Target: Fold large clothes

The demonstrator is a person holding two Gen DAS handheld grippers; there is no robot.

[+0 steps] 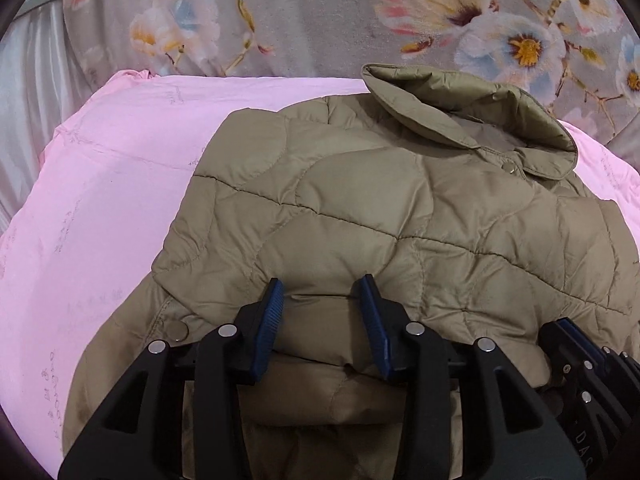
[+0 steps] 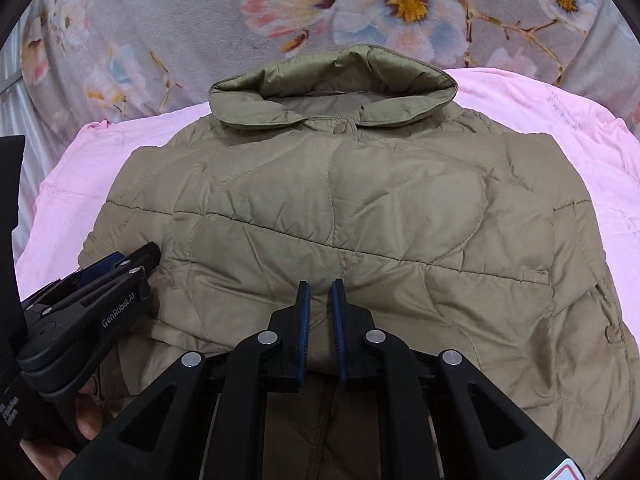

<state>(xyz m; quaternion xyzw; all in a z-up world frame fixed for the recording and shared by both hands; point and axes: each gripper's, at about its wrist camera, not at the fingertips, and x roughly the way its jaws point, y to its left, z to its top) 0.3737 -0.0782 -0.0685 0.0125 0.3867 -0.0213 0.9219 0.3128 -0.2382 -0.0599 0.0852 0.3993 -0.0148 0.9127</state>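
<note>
An olive quilted puffer jacket (image 1: 360, 200) (image 2: 340, 208) lies on pink bedding, collar (image 2: 332, 88) at the far end and its near part doubled over in a thick fold. My left gripper (image 1: 321, 286) hovers at that near fold with its jaws apart; a bulge of fabric shows in the gap, but the blue pads (image 1: 268, 320) do not press on it. My right gripper (image 2: 321, 284) sits over the fold's middle, with a narrow slit between its jaws and nothing pinched. Each gripper shows at the edge of the other's view, the left gripper (image 2: 120, 264) and the right gripper (image 1: 568, 330).
The pink bedding (image 1: 112, 208) (image 2: 560, 120) spreads out on both sides of the jacket. A grey floral quilt (image 1: 320, 12) (image 2: 200, 12) lies beyond the collar. A person's hand (image 2: 86, 412) holds the left gripper's handle.
</note>
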